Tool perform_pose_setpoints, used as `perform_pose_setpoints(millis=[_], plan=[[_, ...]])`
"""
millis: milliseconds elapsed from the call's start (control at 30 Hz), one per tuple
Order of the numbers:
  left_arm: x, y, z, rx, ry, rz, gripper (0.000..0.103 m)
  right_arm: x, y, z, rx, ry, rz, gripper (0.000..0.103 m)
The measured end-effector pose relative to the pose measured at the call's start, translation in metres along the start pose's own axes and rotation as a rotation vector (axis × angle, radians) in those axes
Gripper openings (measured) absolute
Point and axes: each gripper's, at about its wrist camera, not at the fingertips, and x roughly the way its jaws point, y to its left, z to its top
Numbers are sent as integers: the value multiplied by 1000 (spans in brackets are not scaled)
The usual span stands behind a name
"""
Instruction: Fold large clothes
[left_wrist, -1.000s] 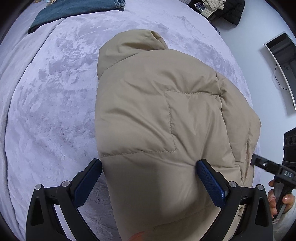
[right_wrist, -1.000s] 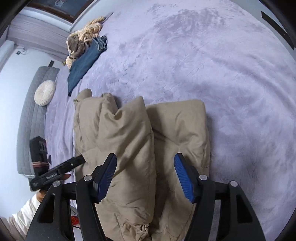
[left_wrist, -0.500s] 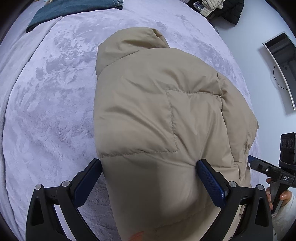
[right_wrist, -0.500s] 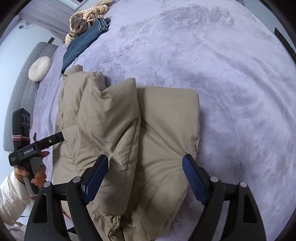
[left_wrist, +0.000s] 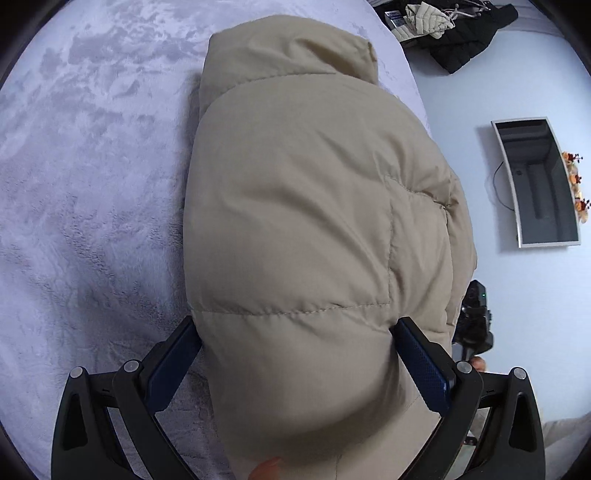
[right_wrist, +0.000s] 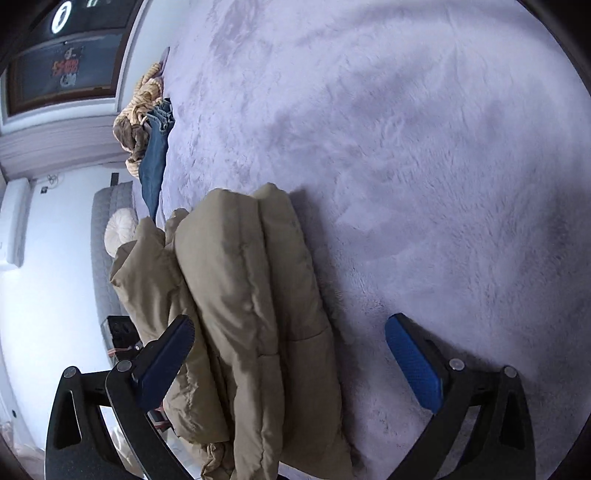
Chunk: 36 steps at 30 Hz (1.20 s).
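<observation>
The beige quilted puffer jacket (left_wrist: 306, 229) lies folded on the lavender plush bed cover (right_wrist: 424, 166), near the bed's edge.

Differences from the earlier frames:
- The right hand-held gripper (right_wrist: 288, 354) has just been opening. Its blue-padded fingers (right_wrist: 413, 362) now stand spread wide. Part of the jacket bundle lies between them, against the left finger; the right finger is clear of the fabric, over bare bed cover.
- In the right wrist view the jacket has changed from flat, open panels to a narrower stacked bundle with its layers seen edge-on.
- The left hand-held gripper (left_wrist: 295, 354) is spread as before, one pad at each side of the jacket's near bulge. Whether the pads squeeze the fabric or only touch it cannot be told.
- In the left wrist view the jacket fills more of the frame than before.

Hidden or unclear:
- The jacket's near end is cut off at the bottom edge of both views.
- In the left wrist view the right hand-held gripper is only a dark shape behind the jacket's right edge.
- A folded pair of blue denim jeans (right_wrist: 155, 158) lies at the far edge of the bed, touching a tan and brown knitted garment (right_wrist: 140, 110); their far parts are indistinct.
</observation>
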Motion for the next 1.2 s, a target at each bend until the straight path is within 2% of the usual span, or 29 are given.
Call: perform_pose_setpoints(millis=[133, 167, 267, 367, 467, 533, 667, 767, 867, 933, 967, 1067, 1100, 1200], plan=[[12, 14, 4, -39, 41, -101, 103, 11, 4, 7, 6, 38, 169, 103], [15, 16, 5, -45, 49, -119, 103, 14, 9, 8, -5, 58, 186, 103], [23, 19, 6, -67, 60, -147, 103, 31, 35, 5, -115, 139, 149, 103], [28, 6, 6, -41, 62, -115, 103, 46, 61, 0, -219, 206, 108, 103], [30, -4, 7, -7, 66, -74, 103, 65, 79, -2, -345, 260, -35, 103], [33, -5, 9, -8, 68, -61, 103, 76, 75, 0, -347, 287, -69, 103], [40, -11, 11, -16, 63, -46, 103, 88, 62, 5, -285, 298, -31, 103], [42, -20, 5, -8, 42, -24, 103, 90, 65, 4, -268, 281, -46, 103], [35, -35, 1, 25, 17, -8, 94, 86, 71, 0, -234, 245, -64, 102], [25, -42, 2, 53, 4, -13, 83, 81, 78, -3, -220, 218, -74, 95], [20, -42, 0, 65, 3, -20, 81, 77, 83, -6, -217, 200, -75, 82], [-3, -46, 10, 120, -5, -34, 79, 68, 101, -16, -216, 151, -56, 56], [-12, -47, 13, 142, -12, -35, 79, 67, 112, -21, -225, 135, -49, 51], [-44, -46, 28, 183, -41, -35, 79, 74, 149, -30, -264, 94, -47, 50]])
